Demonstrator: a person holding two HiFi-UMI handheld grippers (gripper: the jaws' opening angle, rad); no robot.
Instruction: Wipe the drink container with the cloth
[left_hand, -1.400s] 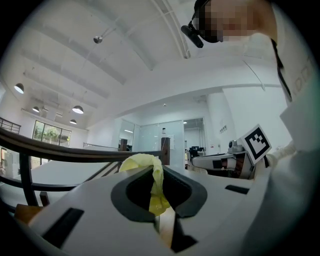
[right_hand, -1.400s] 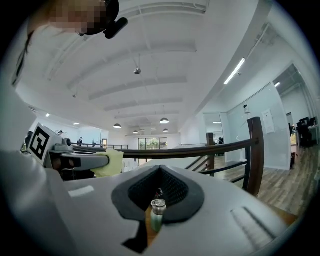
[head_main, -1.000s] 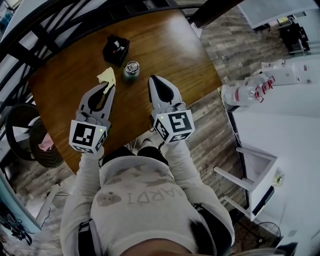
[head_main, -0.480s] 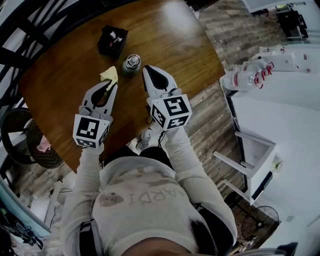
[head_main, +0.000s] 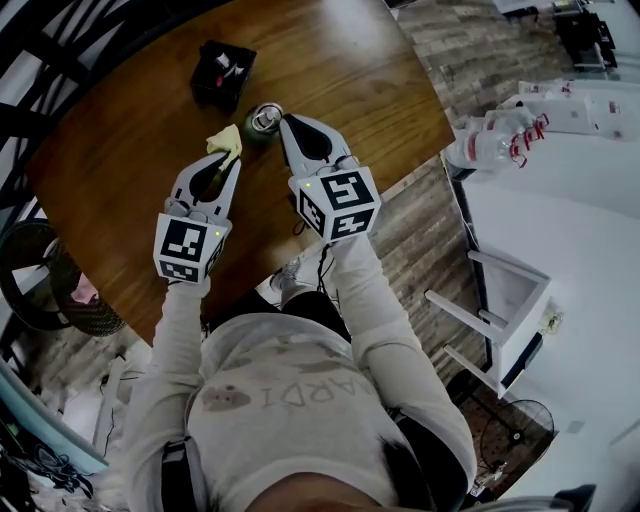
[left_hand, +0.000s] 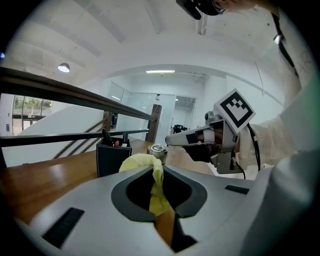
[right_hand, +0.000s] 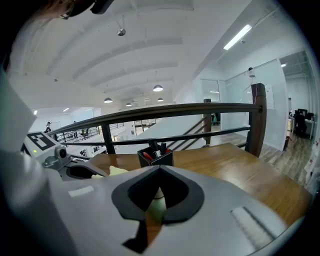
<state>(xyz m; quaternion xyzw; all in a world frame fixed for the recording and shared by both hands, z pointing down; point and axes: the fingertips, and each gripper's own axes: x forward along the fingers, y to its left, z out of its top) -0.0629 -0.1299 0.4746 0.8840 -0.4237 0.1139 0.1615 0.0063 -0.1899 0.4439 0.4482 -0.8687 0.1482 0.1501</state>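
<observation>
The drink container, a small metal can (head_main: 263, 120), stands upright on the round wooden table (head_main: 350, 80). A yellow cloth (head_main: 225, 141) bunches just left of it. My left gripper (head_main: 228, 160) is shut on the cloth, which hangs pinched between its jaws (left_hand: 152, 170). My right gripper (head_main: 285, 122) is shut, and its tip sits right beside the can's right side. In the left gripper view the can (left_hand: 159, 149) shows past the cloth (left_hand: 141, 162), with the right gripper (left_hand: 170, 141) above it. A pale shape shows through the right gripper (right_hand: 160, 167) opening.
A black pen holder (head_main: 222, 72) stands behind the can, also in the right gripper view (right_hand: 156, 156). A dark railing (right_hand: 175, 111) runs along the table's far side. A white counter with a bottle (head_main: 480, 150) and a white stool (head_main: 490, 320) lie to the right.
Both grippers have moved forward across the table. The right tip has come up beside the can, and the left gripper has carried the cloth closer to it.
</observation>
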